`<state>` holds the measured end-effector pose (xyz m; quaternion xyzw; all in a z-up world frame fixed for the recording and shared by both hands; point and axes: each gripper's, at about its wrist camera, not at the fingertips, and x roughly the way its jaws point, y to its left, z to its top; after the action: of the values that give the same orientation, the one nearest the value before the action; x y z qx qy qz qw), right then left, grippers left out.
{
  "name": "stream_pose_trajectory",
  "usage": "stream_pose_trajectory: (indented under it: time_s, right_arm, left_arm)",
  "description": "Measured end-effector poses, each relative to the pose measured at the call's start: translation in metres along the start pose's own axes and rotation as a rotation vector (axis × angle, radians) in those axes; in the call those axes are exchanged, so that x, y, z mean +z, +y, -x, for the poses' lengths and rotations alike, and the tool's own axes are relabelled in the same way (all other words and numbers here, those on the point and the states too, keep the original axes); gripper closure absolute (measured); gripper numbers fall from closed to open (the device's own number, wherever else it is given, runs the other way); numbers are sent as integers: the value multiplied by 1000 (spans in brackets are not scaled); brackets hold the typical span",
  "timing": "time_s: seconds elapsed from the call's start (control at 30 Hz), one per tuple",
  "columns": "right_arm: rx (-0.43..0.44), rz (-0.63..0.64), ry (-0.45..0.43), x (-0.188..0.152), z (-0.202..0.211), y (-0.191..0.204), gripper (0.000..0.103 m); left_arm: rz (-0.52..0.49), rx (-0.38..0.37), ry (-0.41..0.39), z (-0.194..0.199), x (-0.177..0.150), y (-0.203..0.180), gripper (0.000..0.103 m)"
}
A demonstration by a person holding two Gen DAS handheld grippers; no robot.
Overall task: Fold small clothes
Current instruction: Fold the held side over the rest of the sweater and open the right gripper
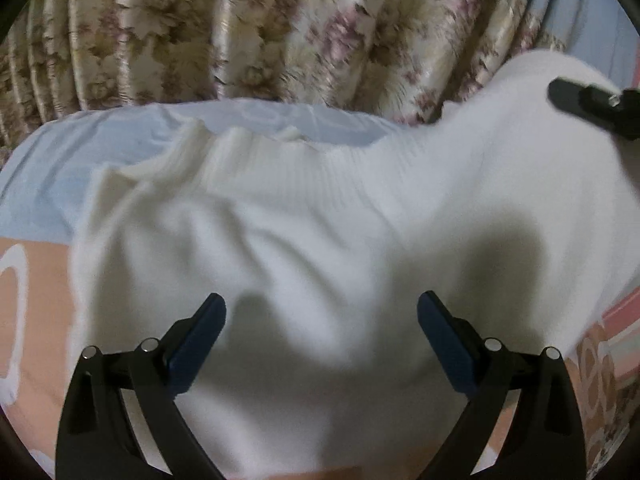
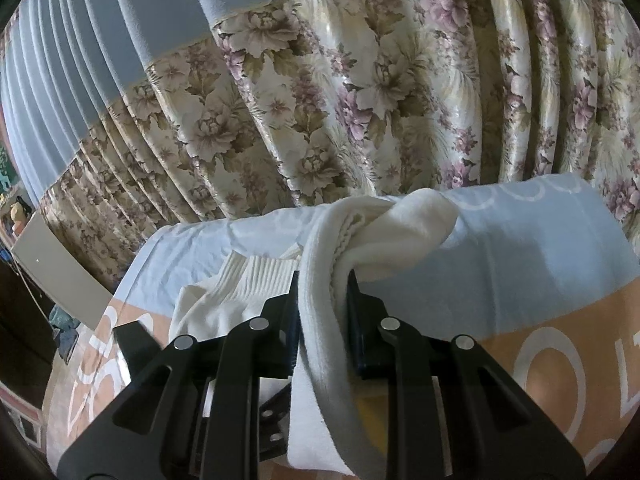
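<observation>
A white knit sweater (image 1: 320,216) lies spread on the bed, its ribbed hem toward the far side. My left gripper (image 1: 320,320) is open and empty, hovering just above the sweater's near part. My right gripper (image 2: 322,280) is shut on a bunched fold of the white sweater (image 2: 360,232) and lifts it off the bed. The right gripper also shows in the left wrist view (image 1: 592,104) at the far right, holding the raised cloth. The ribbed hem (image 2: 256,280) lies left of the right gripper.
The bed sheet (image 1: 48,184) is light blue and orange with white lettering. A flowered curtain (image 2: 360,92) hangs close behind the bed. A white board (image 2: 56,272) and dark clutter stand at the left beyond the bed edge.
</observation>
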<state>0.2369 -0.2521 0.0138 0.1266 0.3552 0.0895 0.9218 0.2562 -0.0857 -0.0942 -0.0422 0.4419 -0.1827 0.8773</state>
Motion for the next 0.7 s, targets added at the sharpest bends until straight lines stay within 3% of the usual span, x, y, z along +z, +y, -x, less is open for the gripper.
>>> stream_pose_trajectory:
  time_s: [0.2,0.37,0.6,0.7]
  right_arm:
    - [-1,42,19,6,-11,34,82]
    - [6,101,52,5,-32,80,82]
    - [40,150,118,-11,-78,144,84]
    - [55,160,155,-26,-98,166,84]
  left_arm:
    - [86,-2,-56,37,7,52,6]
    - [153,39,-115,69,14,99,6]
    - [196,136,-133,90,-3,155,6]
    - [198,214,-149,101,-10,175,6]
